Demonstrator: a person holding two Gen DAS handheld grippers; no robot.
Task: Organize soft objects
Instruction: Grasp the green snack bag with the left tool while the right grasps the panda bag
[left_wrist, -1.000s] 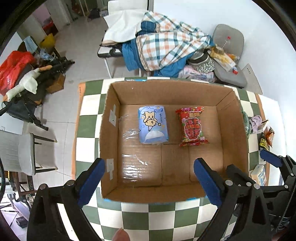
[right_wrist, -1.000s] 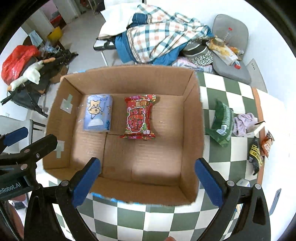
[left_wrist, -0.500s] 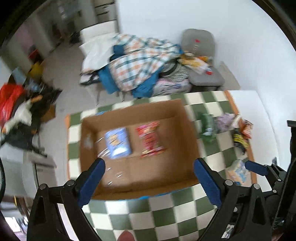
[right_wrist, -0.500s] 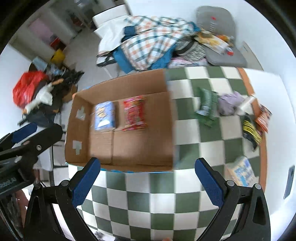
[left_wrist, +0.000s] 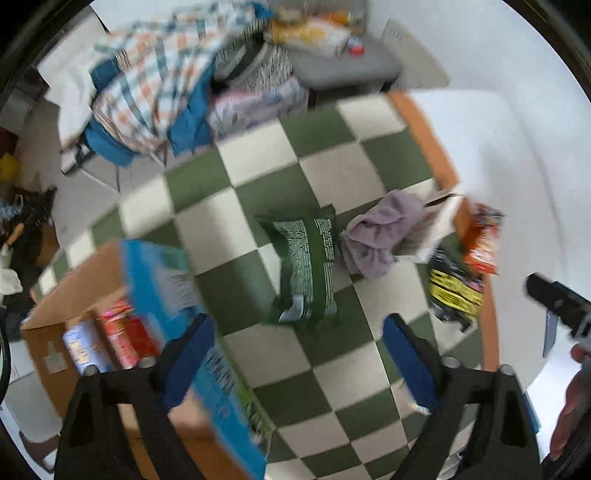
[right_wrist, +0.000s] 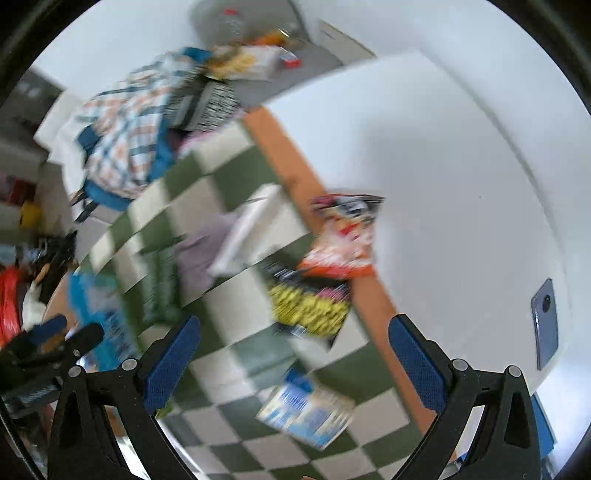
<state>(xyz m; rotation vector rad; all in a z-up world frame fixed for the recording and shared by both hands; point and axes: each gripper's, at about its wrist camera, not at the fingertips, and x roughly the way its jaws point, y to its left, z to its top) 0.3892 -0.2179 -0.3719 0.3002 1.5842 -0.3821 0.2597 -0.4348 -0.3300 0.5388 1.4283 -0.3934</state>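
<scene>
Both claws have swung off the cardboard box toward the bench's orange edge, leaving open checkered surface. The left claw, jaws just narrowed yet empty, hangs above the green packet. The right claw, wide and empty, alone shows a blue-white pack and phone.

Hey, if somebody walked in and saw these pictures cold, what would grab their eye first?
Probably the green-and-white checkered tablecloth, then the soft things strewn on it: a green snack bag at the middle of the left wrist view with a crumpled lilac cloth just to its right. In the right wrist view, a black-and-yellow packet and an orange-red one lie by the cloth's orange border, and a cardboard box sits at the left wrist view's lower left.
</scene>
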